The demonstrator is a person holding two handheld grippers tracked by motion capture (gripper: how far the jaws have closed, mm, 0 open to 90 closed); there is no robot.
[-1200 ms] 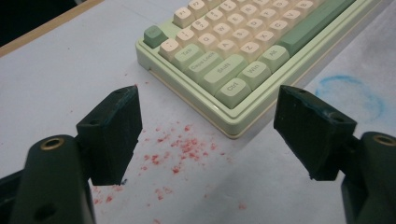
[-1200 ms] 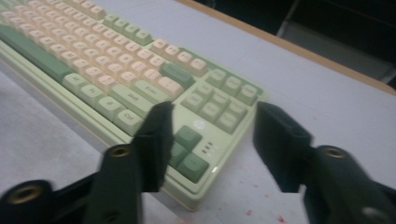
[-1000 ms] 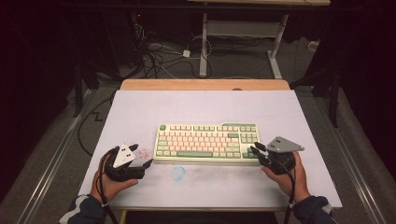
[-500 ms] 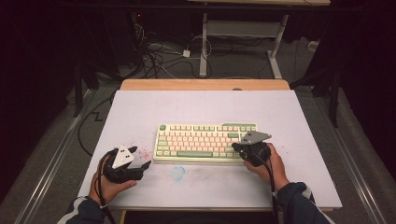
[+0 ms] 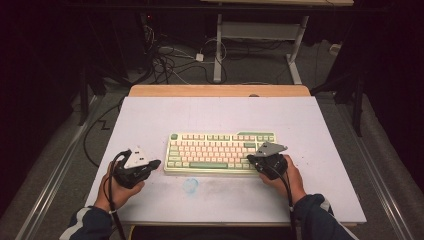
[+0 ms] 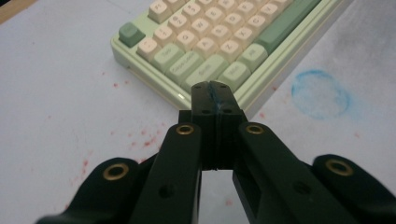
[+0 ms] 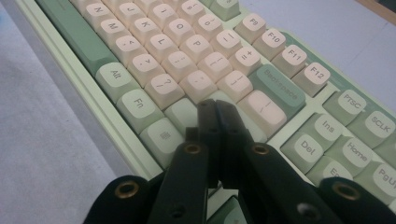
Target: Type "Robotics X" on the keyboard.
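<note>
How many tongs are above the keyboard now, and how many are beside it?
1 above: the shut black right tongs over the pale green and cream keyboard's right end. 1 beside: the shut black left tongs at its left front corner.

Keyboard [image 5: 221, 153] mid-table [image 5: 150, 115] — stain [image 5: 190, 185] seemingly just before it.

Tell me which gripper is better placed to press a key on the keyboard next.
Right. The right gripper has its shut jaws over the keyboard at its right end, above the keys. The left gripper sits off the keyboard's left edge, over the table.

Open table [image 5: 210, 115] behind keyboard [image 5: 215, 150]
</note>
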